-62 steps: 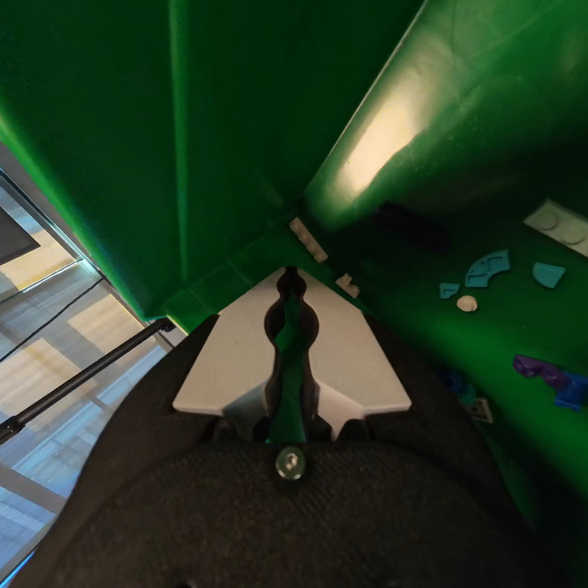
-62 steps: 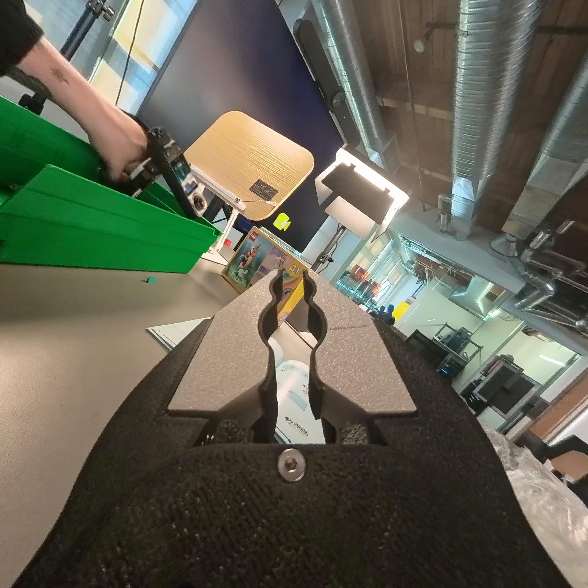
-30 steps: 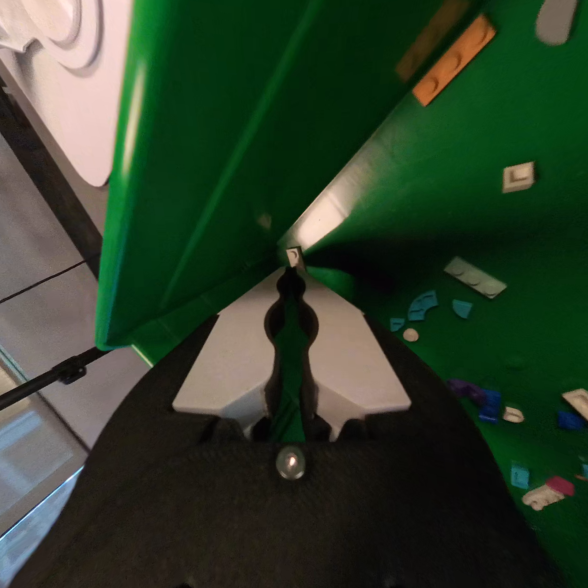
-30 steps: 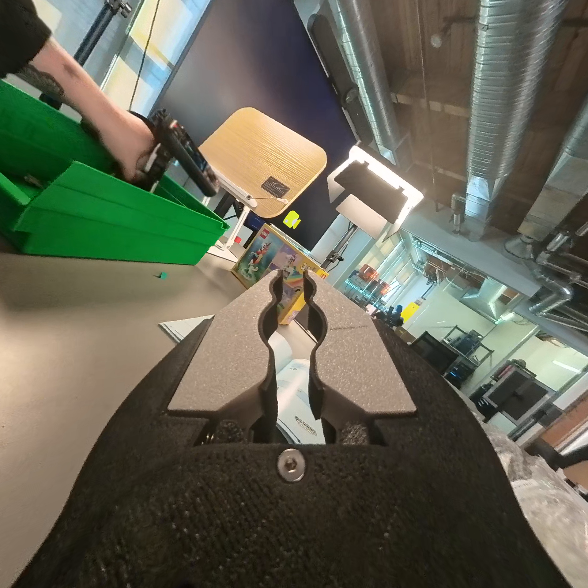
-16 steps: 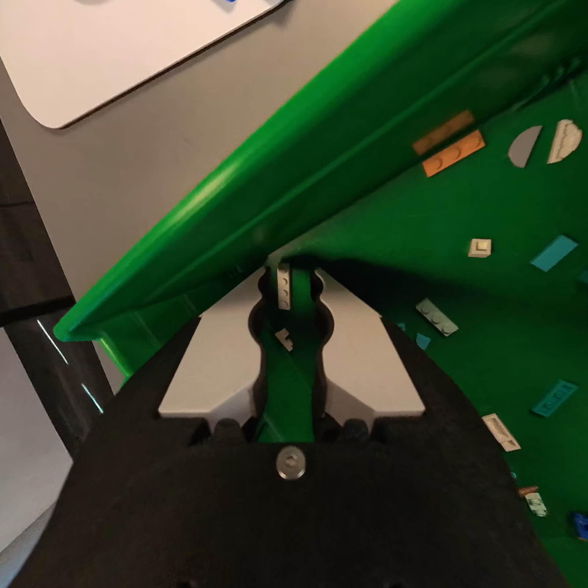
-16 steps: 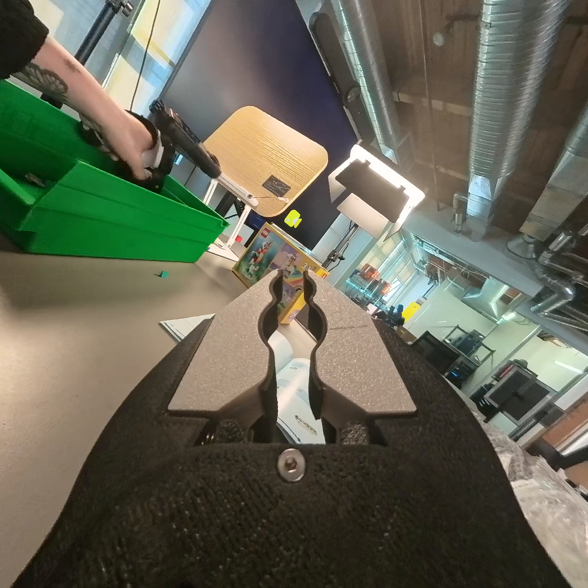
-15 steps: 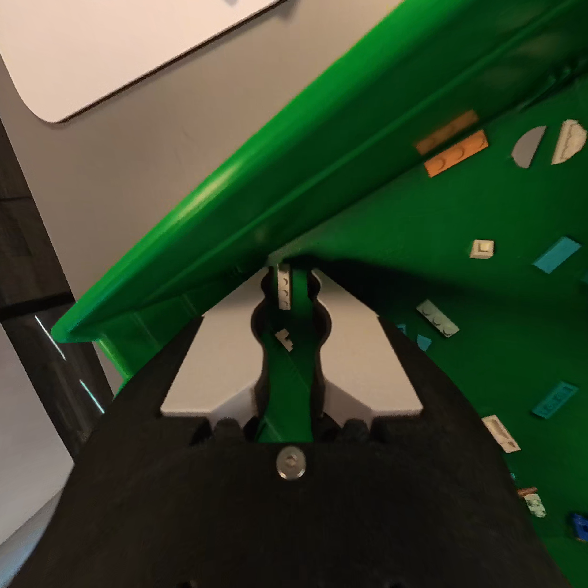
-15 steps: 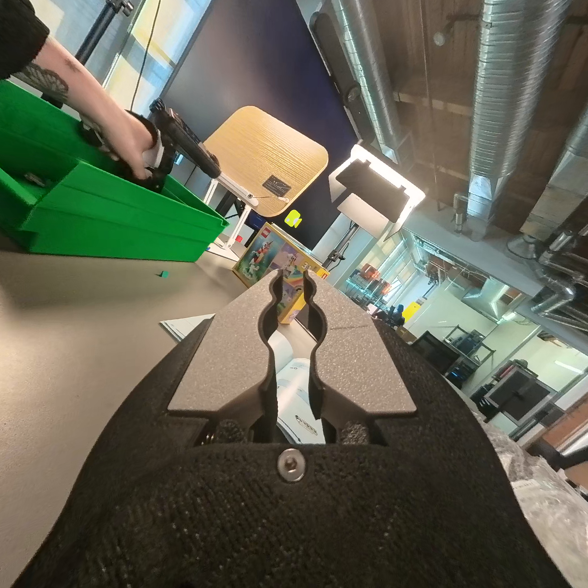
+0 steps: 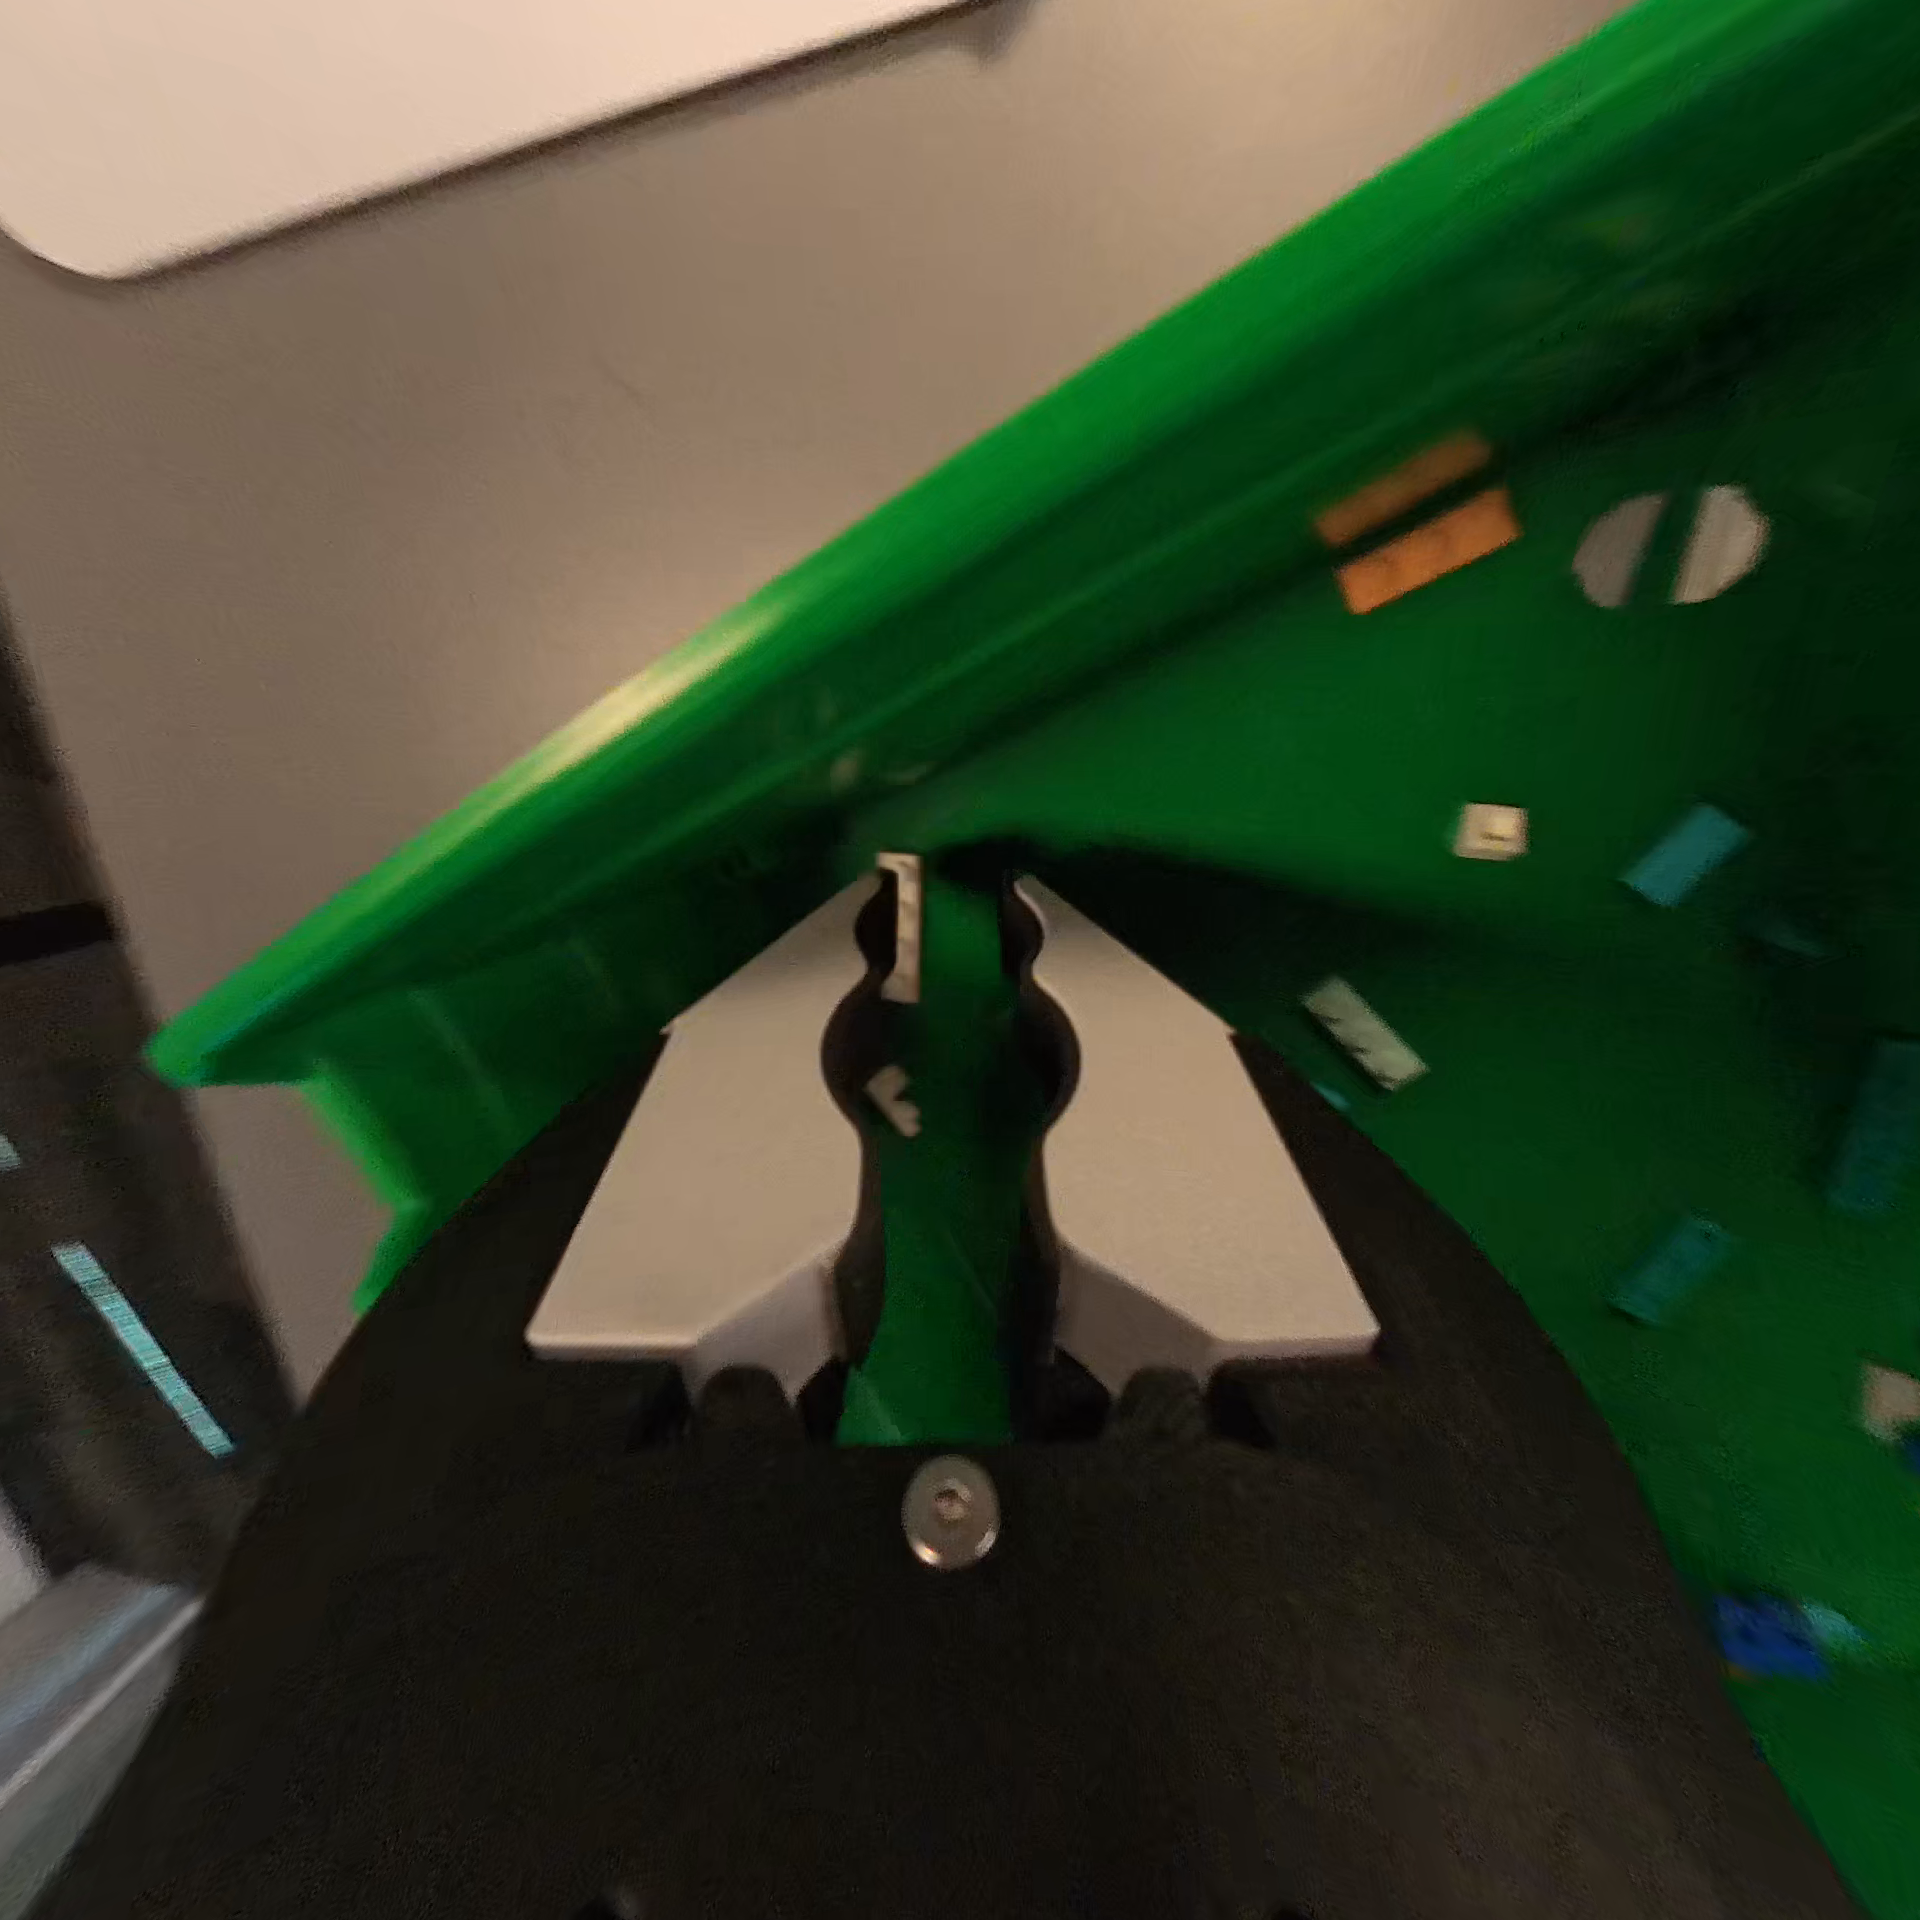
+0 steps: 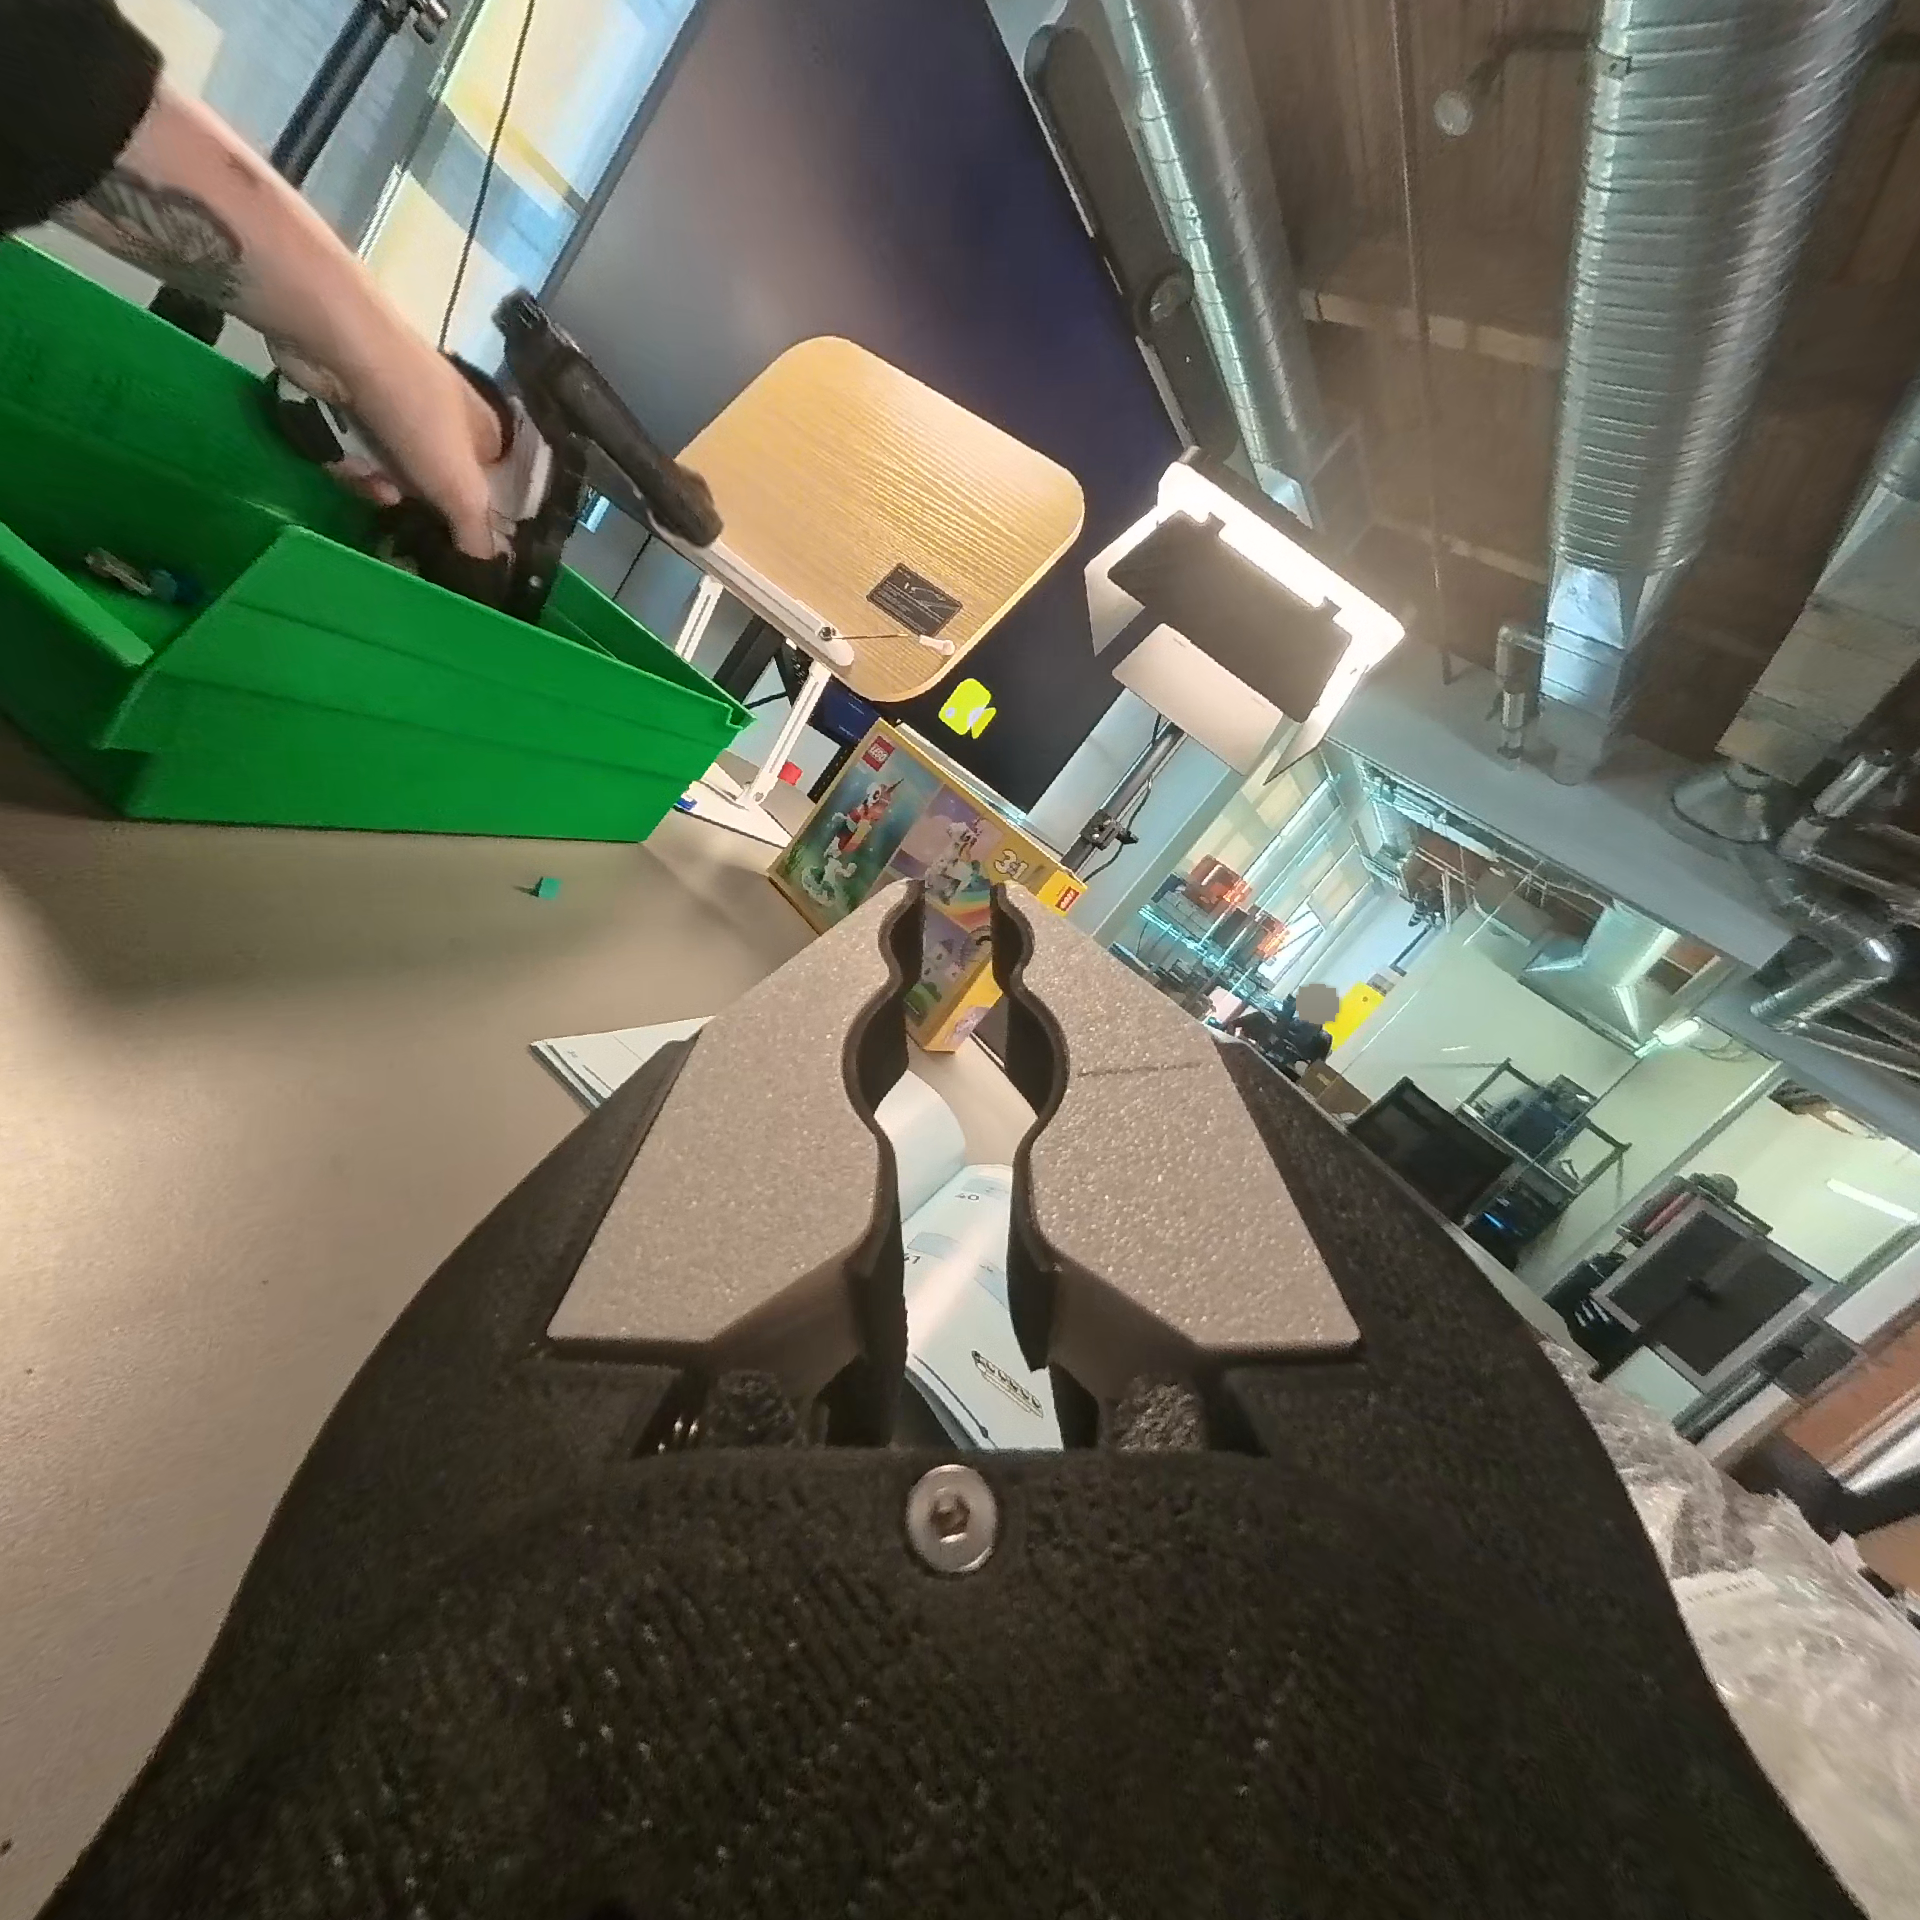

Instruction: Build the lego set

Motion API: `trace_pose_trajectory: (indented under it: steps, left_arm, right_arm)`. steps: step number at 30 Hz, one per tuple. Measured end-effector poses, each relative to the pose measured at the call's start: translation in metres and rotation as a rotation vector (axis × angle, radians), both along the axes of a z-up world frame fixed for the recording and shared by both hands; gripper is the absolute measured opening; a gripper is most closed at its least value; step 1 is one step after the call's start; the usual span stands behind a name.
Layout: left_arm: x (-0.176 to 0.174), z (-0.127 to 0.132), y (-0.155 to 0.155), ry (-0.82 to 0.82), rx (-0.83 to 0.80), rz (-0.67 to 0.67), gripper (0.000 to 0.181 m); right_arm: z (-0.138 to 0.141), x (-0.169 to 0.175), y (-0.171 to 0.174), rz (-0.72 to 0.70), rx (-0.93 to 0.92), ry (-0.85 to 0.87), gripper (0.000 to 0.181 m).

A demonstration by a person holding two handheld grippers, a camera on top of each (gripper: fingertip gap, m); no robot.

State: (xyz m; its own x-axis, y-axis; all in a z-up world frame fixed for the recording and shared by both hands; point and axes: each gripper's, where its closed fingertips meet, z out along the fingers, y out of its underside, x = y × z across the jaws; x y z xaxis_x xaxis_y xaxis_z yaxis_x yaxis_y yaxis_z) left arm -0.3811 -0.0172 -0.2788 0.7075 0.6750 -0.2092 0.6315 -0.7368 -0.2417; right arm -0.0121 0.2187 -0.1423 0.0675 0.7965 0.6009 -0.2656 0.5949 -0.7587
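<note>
My left gripper (image 9: 956,883) is open inside a green bin (image 9: 935,665), near its corner by the wall. A long white plate (image 9: 900,928) lies between the jaws against the left fingertip. A small white piece (image 9: 894,1101) lies further back in the gap. The view is blurred. My right gripper (image 10: 956,899) is slightly open and empty, low over the grey table (image 10: 260,1091). In the right wrist view a person's hand (image 10: 436,447) holds the left gripper's body (image 10: 603,447) down in the green bin (image 10: 416,717); its fingers are hidden there.
Loose pieces lie on the bin floor: an orange plate (image 9: 1429,561), grey half-discs (image 9: 1673,545), a white square (image 9: 1491,831), teal tiles (image 9: 1683,868). On the table are a lego box (image 10: 914,831), an instruction booklet (image 10: 956,1195), a tiny green piece (image 10: 544,886) and crinkled plastic (image 10: 1766,1558). Some 45 centimeters of space lies between my two pairs of fingers.
My left gripper has opened from shut and swung along the bin wall, and the long white plate now sits between its jaws. The right gripper has barely moved.
</note>
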Motion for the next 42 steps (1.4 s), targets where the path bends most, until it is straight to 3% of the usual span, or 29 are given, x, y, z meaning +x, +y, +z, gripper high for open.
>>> trace_pose_trajectory:
  steps: [1, 9, 15, 17, 19, 21, 26, 29, 33, 38, 42]
  left_arm:
    - [-0.003, 0.002, -0.003, 0.034, -0.026, -0.007, 0.019]
    - [-0.001, -0.007, -0.019, 0.05, -0.181, 0.018, 0.017]
    - [0.006, -0.009, -0.009, -0.051, -0.035, 0.081, 0.02]
    - [0.01, -0.009, -0.005, -0.101, 0.018, 0.087, 0.032]
    - [0.023, -0.011, 0.004, -0.207, 0.098, 0.092, 0.025]
    - [0.021, -0.008, 0.006, -0.202, 0.123, 0.087, 0.026]
    - [-0.007, 0.007, -0.008, 0.05, -0.011, 0.05, 0.016]
    - [-0.017, 0.008, -0.03, 0.163, -0.264, 0.003, 0.006]
    - [-0.014, -0.005, -0.046, 0.167, -0.48, -0.046, 0.0]
    - [-0.011, -0.011, -0.04, 0.125, -0.4, -0.03, 0.0]
    - [0.015, -0.012, -0.007, -0.078, -0.078, -0.009, 0.0]
  right_arm:
    - [0.0, 0.0, 0.0, 0.0, -0.001, 0.0, 0.01]
    - [-0.001, 0.0, 0.001, -0.001, -0.001, -0.003, 0.01]
    - [-0.001, 0.0, -0.001, 0.004, -0.001, -0.006, 0.01]
    - [-0.001, 0.0, -0.001, 0.006, 0.001, -0.008, 0.01]
    - [-0.001, 0.0, -0.002, 0.007, 0.001, -0.008, 0.01]
    - [-0.001, 0.0, -0.002, 0.008, 0.0, -0.007, 0.01]
    - [-0.002, -0.001, -0.002, 0.01, 0.0, -0.012, 0.01]
    - [-0.003, -0.001, -0.003, 0.012, 0.002, -0.014, 0.01]
    - [-0.003, -0.001, -0.002, 0.009, 0.002, -0.013, 0.01]
    - [-0.002, 0.0, 0.0, 0.007, -0.003, -0.011, 0.01]
    - [-0.003, -0.001, -0.003, 0.016, 0.001, -0.015, 0.01]
